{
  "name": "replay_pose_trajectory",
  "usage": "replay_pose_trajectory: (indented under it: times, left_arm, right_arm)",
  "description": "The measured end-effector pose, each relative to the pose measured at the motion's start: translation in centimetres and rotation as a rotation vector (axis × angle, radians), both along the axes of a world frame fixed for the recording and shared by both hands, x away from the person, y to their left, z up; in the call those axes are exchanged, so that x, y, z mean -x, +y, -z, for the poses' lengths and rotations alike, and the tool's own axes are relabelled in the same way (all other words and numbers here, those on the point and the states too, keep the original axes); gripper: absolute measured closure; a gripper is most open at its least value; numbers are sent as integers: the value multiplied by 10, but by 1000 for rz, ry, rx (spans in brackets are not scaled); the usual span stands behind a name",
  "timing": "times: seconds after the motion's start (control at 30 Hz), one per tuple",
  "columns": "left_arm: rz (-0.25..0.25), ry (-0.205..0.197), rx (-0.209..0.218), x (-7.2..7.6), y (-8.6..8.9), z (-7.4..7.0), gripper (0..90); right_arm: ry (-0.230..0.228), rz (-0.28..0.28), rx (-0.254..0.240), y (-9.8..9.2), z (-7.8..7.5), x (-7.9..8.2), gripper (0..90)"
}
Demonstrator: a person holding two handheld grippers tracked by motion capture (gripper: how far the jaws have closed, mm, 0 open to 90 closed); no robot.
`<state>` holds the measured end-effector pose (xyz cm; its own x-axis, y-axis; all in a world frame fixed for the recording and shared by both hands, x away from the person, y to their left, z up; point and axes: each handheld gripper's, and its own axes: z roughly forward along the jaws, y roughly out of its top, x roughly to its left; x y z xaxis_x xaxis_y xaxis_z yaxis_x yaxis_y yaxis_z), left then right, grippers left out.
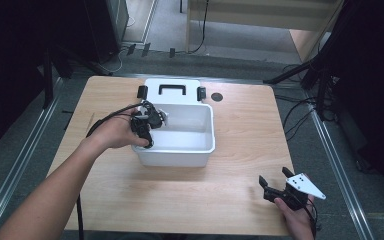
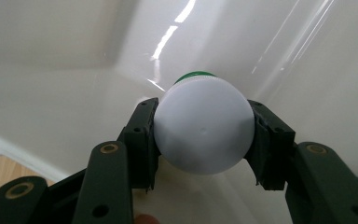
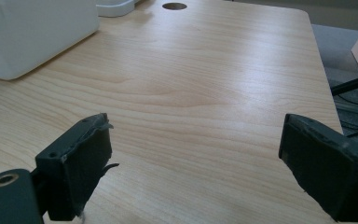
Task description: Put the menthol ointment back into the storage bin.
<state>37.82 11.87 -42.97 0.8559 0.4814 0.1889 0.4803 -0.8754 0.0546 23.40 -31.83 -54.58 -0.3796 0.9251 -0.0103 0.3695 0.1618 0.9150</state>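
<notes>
The light wooden worktop [image 1: 230, 190] carries a white bin [image 1: 180, 152] and its lid [image 1: 172, 90], both well ahead-left of the right tool [image 1: 275, 181].

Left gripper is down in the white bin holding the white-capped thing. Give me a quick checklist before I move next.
1. Left gripper shut on the white-capped bottle: ok.
2. Grip centred, jaws on both sides of the cap: ok.
3. Bottle inside the white bin: ok.
4. Bottle resting on the bin floor: cannot tell.
5. Right gripper open, away from the bin over the table: ok.
6. Bin lid off, lying behind the bin: ok.
</notes>
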Motion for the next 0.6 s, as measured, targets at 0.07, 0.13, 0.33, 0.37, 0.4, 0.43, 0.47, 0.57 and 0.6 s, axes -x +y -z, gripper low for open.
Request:
replay_pose_trajectory:
  times: [0.07,0.13,0.33,0.37,0.4,0.43,0.47,0.57,0.6]
  left_arm:
    - [9,2,-16,-1,-1,0,509]
    - [9,0,-9,-1,-3,1,509]
    - [22,15,-29,-2,-10,7,509]
    - [26,17,-33,-3,-10,8,509]
    - [20,21,-35,-2,-11,8,509]
    - [17,25,-35,-3,-12,10,509]
    - [19,27,-39,-3,-12,11,509]
    - [16,27,-66,-4,-15,14,508]
    - [24,22,-85,-3,-17,15,509]
  right_arm:
    - [0,-1,0,0,0,0,95]
    - [0,-1,0,0,0,0,96]
    - [-2,-1,-1,0,0,0,95]
    - [0,-1,-1,0,0,0,95]
    - [-2,-2,0,0,0,0,95]
    - [-1,-2,-1,0,0,0,95]
    - [-1,-2,-2,0,0,0,95]
    - [0,-2,-5,0,0,0,95]
    - [0,-2,-5,0,0,0,95]
